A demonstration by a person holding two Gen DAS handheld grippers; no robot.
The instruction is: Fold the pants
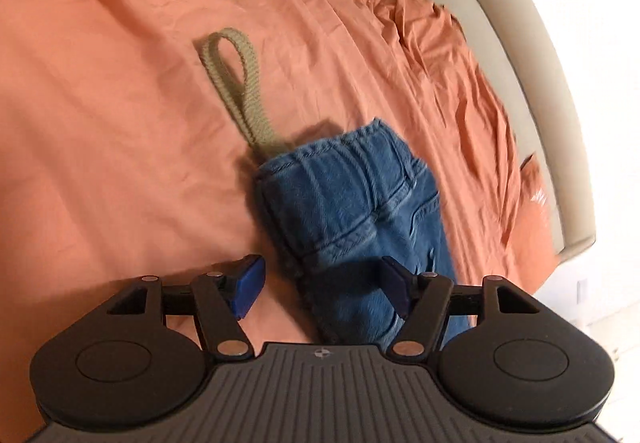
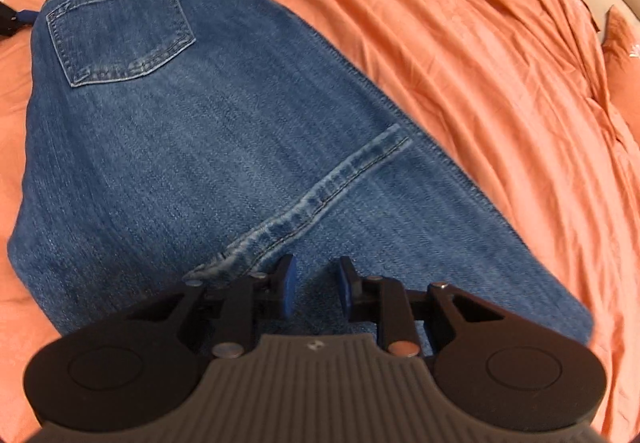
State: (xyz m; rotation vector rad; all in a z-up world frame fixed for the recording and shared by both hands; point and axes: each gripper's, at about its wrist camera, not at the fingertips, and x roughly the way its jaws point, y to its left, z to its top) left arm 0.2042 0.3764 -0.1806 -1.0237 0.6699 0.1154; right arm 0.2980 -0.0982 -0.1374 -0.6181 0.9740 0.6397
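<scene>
Blue jeans [image 2: 192, 147] lie folded on the orange bed sheet [image 2: 480, 63], back pocket up, with a leg hem [image 2: 320, 195] laid across them. My left gripper [image 1: 322, 287] is open wide just above the waistband end of the jeans [image 1: 352, 203]; the denim lies below and between its blue pads [image 1: 250, 283] without touching them. A beige belt loop [image 1: 240, 83] sticks out from under the waistband. My right gripper [image 2: 317, 289] points down at the denim near the hem. Its jaws stand a narrow gap apart. Denim fills that gap, and I cannot tell whether the pads pinch it.
The sheet is rumpled into ridges [image 1: 460, 55] toward the far right edge of the bed. A beige padded bed frame [image 1: 520, 43] curves around that side. Smooth orange sheet [image 1: 100, 83] spreads to the left of the jeans.
</scene>
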